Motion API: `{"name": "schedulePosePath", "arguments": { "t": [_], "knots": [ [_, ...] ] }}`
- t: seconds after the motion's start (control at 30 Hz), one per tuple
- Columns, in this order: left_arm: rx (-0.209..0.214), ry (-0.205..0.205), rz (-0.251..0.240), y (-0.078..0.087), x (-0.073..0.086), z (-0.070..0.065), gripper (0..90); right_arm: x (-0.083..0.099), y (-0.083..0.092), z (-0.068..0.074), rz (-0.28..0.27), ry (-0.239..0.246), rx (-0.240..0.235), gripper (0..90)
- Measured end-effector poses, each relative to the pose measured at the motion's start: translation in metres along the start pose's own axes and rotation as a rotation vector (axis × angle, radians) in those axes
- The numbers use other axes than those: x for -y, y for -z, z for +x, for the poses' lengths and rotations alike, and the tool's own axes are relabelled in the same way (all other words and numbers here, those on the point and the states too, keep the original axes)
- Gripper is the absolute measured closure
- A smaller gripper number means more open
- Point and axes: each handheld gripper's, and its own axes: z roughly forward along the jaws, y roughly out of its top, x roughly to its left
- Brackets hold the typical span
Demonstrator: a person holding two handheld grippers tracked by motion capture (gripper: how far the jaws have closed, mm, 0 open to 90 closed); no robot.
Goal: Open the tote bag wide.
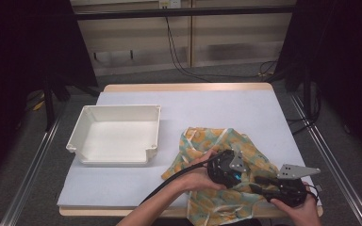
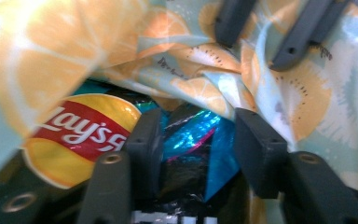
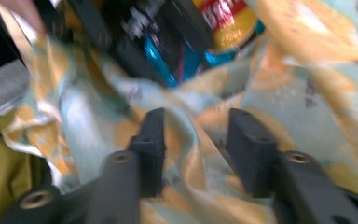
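One shiny blue foil snack packet (image 2: 191, 140) lies inside the folds of one crumpled cloth bag printed with orange citrus slices on pale green (image 1: 217, 146), near the front right corner of the pale lilac surface (image 1: 207, 108). The left tongs (image 2: 198, 149) straddle the packet with a gap on each side, so whether they grip it cannot be told. Beside it sits one yellow-and-red Lay's crisp bag (image 2: 74, 135), its upper part hidden under the cloth. The right tongs (image 3: 196, 149) stand parted over a ridge of fabric; blur makes any contact hard to judge. In the high view the left tongs (image 1: 235, 176) and right tongs (image 1: 259, 181) meet over the bag, both packets hidden. One empty white plastic tray (image 1: 115, 157) stands toward the left edge.
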Motion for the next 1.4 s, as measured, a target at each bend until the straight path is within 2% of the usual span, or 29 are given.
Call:
{"name": "schedulePosePath", "arguments": {
  "t": [0.07, 0.13, 0.2, 0.23, 0.3, 0.33, 0.43, 0.47, 0.57, 0.6, 0.63, 0.67, 0.7, 0.73, 0.77, 0.8, 0.87, 0.97, 1.0, 1.1, 1.3, 1.33, 1.4],
  "knots": [
    [-0.019, -0.001, -0.013, 0.000, 0.001, -0.002, 49.4, -0.006, -0.001, 0.001, -0.012, 0.005, 0.001, 55.4],
    [-0.006, 0.007, -0.017, 0.002, 0.002, -0.001, 48.7, -0.014, -0.001, 0.002, -0.023, 0.018, -0.025, 56.7],
    [0.017, 0.005, -0.008, 0.002, 0.002, 0.000, 45.8, -0.020, 0.000, 0.002, -0.032, 0.024, -0.020, 62.3],
    [0.009, -0.012, 0.005, 0.002, 0.001, -0.001, 42.0, -0.022, -0.001, 0.001, -0.029, 0.023, -0.020, 65.5],
    [-0.015, -0.046, 0.036, 0.002, 0.001, -0.005, 41.6, -0.023, -0.008, -0.003, -0.002, 0.017, -0.038, 66.3],
    [-0.013, -0.044, 0.026, 0.001, 0.002, -0.007, 41.5, -0.021, -0.011, -0.004, 0.017, 0.017, -0.039, 66.3],
    [-0.016, -0.057, 0.028, 0.002, 0.004, -0.006, 41.3, -0.014, -0.019, -0.005, 0.072, 0.032, -0.052, 58.1],
    [-0.025, -0.067, 0.033, 0.001, 0.003, -0.006, 41.3, -0.012, -0.021, -0.004, 0.085, 0.040, -0.033, 53.1],
    [-0.044, -0.087, 0.056, -0.001, 0.001, -0.007, 41.4, -0.006, -0.027, -0.003, 0.132, 0.051, -0.020, 51.4],
    [-0.056, -0.095, 0.070, -0.001, 0.001, -0.008, 41.4, -0.005, -0.030, -0.002, 0.145, 0.053, -0.015, 53.9],
    [-0.057, -0.099, 0.070, -0.001, 0.001, -0.008, 41.4, -0.004, -0.030, -0.001, 0.136, 0.057, -0.006, 64.6],
    [-0.060, -0.092, 0.055, -0.001, 0.002, -0.008, 41.4, -0.004, -0.030, -0.001, 0.136, 0.062, -0.027, 74.8],
    [-0.068, -0.087, 0.056, -0.001, 0.003, -0.007, 41.4, -0.004, -0.029, 0.001, 0.130, 0.069, -0.018, 82.1],
    [-0.060, -0.080, 0.047, 0.001, 0.005, -0.005, 41.4, -0.004, -0.028, 0.001, 0.120, 0.069, -0.014, 88.1],
    [-0.047, -0.063, 0.030, 0.002, 0.006, -0.003, 41.4, -0.003, -0.026, 0.000, 0.119, 0.066, -0.016, 89.9],
    [-0.040, -0.051, 0.022, 0.003, 0.007, -0.001, 41.5, -0.002, -0.024, -0.001, 0.122, 0.058, -0.015, 90.0],
    [-0.057, -0.065, 0.028, 0.005, 0.009, -0.001, 42.8, 0.000, -0.019, -0.002, 0.117, 0.046, -0.008, 90.0],
    [-0.056, -0.058, 0.026, 0.005, 0.009, 0.001, 45.8, 0.005, -0.012, -0.002, 0.110, 0.028, -0.004, 90.0],
    [-0.067, -0.056, 0.030, 0.004, 0.008, 0.000, 45.9, 0.007, -0.012, -0.003, 0.105, 0.025, -0.003, 90.0],
    [-0.099, -0.087, 0.058, 0.001, 0.006, -0.006, 45.9, 0.008, -0.014, -0.003, 0.117, 0.028, -0.002, 90.0],
    [-0.114, -0.108, 0.086, -0.007, -0.005, -0.010, 43.6, 0.007, -0.018, -0.006, 0.121, 0.023, -0.005, 90.0],
    [-0.121, -0.130, 0.095, -0.009, -0.006, -0.010, 43.7, 0.007, -0.018, -0.006, 0.121, 0.018, -0.007, 90.0],
    [-0.123, -0.129, 0.102, -0.010, -0.005, -0.011, 44.1, 0.008, -0.018, -0.007, 0.117, 0.015, -0.012, 90.0]
  ]
}}
